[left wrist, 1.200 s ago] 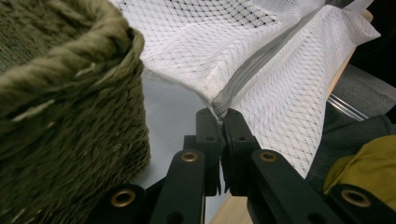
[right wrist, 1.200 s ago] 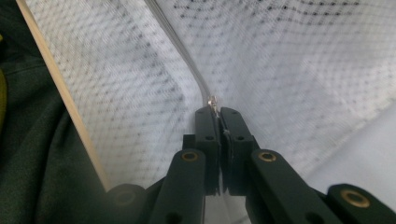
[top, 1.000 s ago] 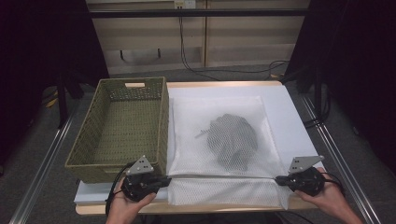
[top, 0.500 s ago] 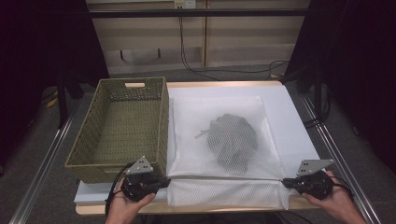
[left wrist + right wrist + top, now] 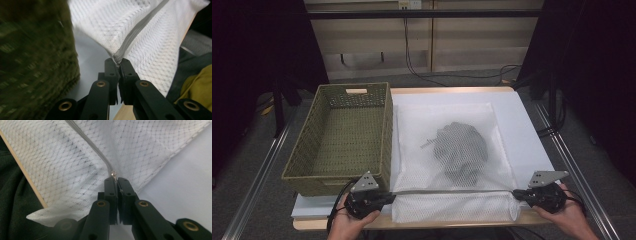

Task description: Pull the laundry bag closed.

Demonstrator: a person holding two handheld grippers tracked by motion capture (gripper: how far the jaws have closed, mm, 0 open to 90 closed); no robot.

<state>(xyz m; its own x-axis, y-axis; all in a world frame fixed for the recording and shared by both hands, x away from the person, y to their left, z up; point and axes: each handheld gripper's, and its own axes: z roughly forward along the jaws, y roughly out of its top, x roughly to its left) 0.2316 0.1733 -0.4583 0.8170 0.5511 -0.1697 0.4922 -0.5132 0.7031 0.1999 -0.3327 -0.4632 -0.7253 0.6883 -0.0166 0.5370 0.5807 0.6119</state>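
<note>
One mesh bag (image 5: 452, 150) lies flat on the desk (image 5: 532, 135), with one dark garment (image 5: 459, 152) inside it and one green basket (image 5: 342, 135) just beside it on the left. The left gripper (image 5: 384, 198) has its fingers (image 5: 112, 72) pinched tight on the bag's zipper end. The right gripper (image 5: 518, 193) has its fingers (image 5: 125, 190) pinched tight on the zipper pull (image 5: 114, 173) at the bag's near right corner.

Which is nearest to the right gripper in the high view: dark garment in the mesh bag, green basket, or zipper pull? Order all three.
From the right gripper, near right corner of the table:
1. Zipper pull, pinched between its jaws at the right end of the mesh bag.
2. Dark garment, inside the bag, up and to the left.
3. Green basket, far left side of the table.
</note>
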